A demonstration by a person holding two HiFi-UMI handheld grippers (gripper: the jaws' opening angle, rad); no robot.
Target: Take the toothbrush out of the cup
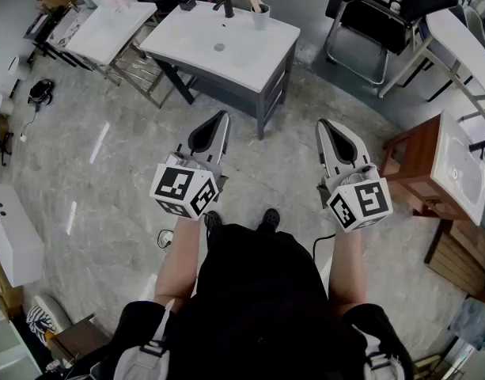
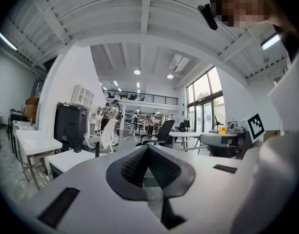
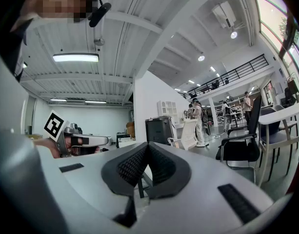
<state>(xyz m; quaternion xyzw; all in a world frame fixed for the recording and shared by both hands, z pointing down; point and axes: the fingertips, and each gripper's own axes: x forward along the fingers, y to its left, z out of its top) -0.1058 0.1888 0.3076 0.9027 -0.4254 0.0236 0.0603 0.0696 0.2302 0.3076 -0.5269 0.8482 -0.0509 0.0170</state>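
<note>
Approach comes first: both grippers are held level, well short of the washbasin [image 1: 202,38]. The cup [image 1: 260,17] stands at its far right corner, near the faucet [image 1: 226,5], with the toothbrush [image 1: 255,0] leaning out of it. The left gripper [image 1: 218,119] has its jaws pressed together on nothing, and the right gripper [image 1: 327,125] is likewise closed and empty. I'd step up close, spread 1 gripper's jaws, pinch the handle above the rim and lift straight up. The other could steady the cup, which looks light enough to tip.
</note>
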